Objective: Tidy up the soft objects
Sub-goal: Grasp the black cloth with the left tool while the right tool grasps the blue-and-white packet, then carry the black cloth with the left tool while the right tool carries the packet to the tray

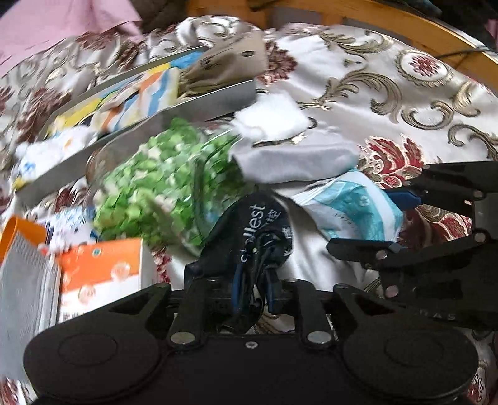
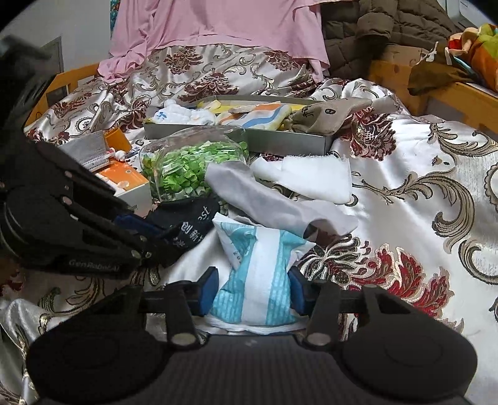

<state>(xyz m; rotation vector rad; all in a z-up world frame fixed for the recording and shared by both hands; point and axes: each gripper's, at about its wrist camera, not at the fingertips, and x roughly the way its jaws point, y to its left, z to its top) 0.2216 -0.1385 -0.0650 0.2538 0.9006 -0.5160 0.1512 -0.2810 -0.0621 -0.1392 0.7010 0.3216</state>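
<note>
My left gripper (image 1: 253,289) is shut on a black sock with white lettering (image 1: 258,224); the sock also shows in the right wrist view (image 2: 186,226), held by the left gripper (image 2: 155,236). My right gripper (image 2: 253,289) is shut on a blue-and-white soft packet (image 2: 258,280), which also shows in the left wrist view (image 1: 351,202) beside the right gripper (image 1: 401,215). A grey cloth (image 2: 267,199) and a white cloth (image 2: 308,180) lie just beyond. A grey tray (image 2: 280,141) holds a striped cloth (image 2: 258,116) and a brown soft toy (image 2: 326,113).
A clear bag of green pieces (image 2: 186,168) lies in front of the tray. An orange-and-white box (image 2: 130,183) and a grey mesh item with an orange part (image 2: 93,149) sit at the left. A floral bedspread (image 2: 420,202) covers everything. Pink cloth (image 2: 218,28) and a brown jacket (image 2: 389,28) lie behind.
</note>
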